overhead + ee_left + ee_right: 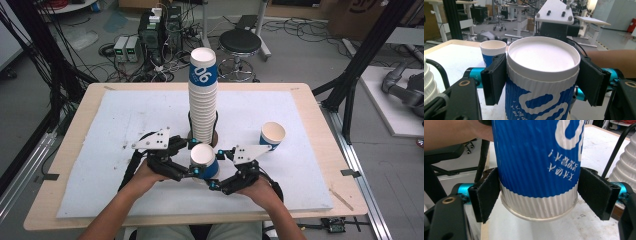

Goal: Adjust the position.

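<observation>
A blue-and-white ribbed paper cup (204, 156) (541, 55) (536, 157) is held at the front middle of the table. It looks upside down, with a flat white end up and inverted print. My left gripper (195, 157) (542, 77) is shut on its upper white band, both pads (495, 77) pressed against it. From the other side, my right gripper (215, 169) (539, 192) is shut on the lower end, where blue meets white. The cup's lower rim seems to hang just above the table.
A tall stack of the same cups (203, 100) (626, 162) stands right behind the held cup. One upright cup (272, 135) (492, 50) sits to the right on the white sheet (125, 115). A stool (240, 42) and electronics (155, 35) are on the floor beyond the table.
</observation>
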`<state>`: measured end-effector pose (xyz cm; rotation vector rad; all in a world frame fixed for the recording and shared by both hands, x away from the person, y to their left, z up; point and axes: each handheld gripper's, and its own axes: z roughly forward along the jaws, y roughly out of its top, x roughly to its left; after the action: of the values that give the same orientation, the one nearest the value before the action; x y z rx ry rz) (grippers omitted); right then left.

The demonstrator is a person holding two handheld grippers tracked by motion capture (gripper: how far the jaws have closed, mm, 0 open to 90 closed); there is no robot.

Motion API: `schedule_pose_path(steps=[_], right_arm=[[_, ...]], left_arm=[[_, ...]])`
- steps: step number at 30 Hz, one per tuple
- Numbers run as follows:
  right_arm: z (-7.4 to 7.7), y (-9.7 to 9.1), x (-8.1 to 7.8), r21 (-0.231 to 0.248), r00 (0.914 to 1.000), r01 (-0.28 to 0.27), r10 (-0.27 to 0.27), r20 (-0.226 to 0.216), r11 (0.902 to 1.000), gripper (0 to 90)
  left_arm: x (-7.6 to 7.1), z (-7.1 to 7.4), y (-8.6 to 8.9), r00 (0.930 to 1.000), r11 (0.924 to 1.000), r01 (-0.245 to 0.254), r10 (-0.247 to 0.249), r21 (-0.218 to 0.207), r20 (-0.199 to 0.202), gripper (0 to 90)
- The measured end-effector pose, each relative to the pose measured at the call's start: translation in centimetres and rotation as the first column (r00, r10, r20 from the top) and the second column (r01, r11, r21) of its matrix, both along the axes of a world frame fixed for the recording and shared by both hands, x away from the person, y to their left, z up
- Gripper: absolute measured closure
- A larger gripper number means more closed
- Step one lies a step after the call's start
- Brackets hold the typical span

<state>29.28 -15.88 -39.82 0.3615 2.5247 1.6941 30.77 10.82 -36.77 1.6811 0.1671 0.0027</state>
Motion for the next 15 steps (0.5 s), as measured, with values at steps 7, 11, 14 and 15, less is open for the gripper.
schedule_pose_path(steps=[7, 11, 14, 15], right_arm=[[-0.11, -0.21, -0.16, 0.019, 0.9999, -0.005, 0.005, 0.013, 0.9998, 20.5], [0.0, -0.46, -0.14, 0.021, 0.9996, -0.009, 0.009, 0.028, 0.9997, 25.2], [0.25, -0.58, -0.22, 0.012, 0.9989, -0.002, 0.002, 0.048, 0.9999, 29.3], [0.36, -0.59, -0.25, 0.008, 0.9985, 0.0, -0.001, 0.054, 1.0, 30.4]], left_arm=[[0.04, 0.01, -0.01, 1.0, 0.9999, 0.006, -0.006, -0.013, 0.0, 29.2], [0.07, 0.06, 0.1, 1.0, 0.9998, 0.007, -0.007, -0.02, 0.005, 29.8], [0.14, 0.1, 0.22, 1.0, 0.9997, 0.005, -0.005, -0.024, 0.007, 30.3], [0.16, 0.11, 0.26, 1.0, 0.9997, 0.002, -0.001, -0.024, 0.009, 30.4]])
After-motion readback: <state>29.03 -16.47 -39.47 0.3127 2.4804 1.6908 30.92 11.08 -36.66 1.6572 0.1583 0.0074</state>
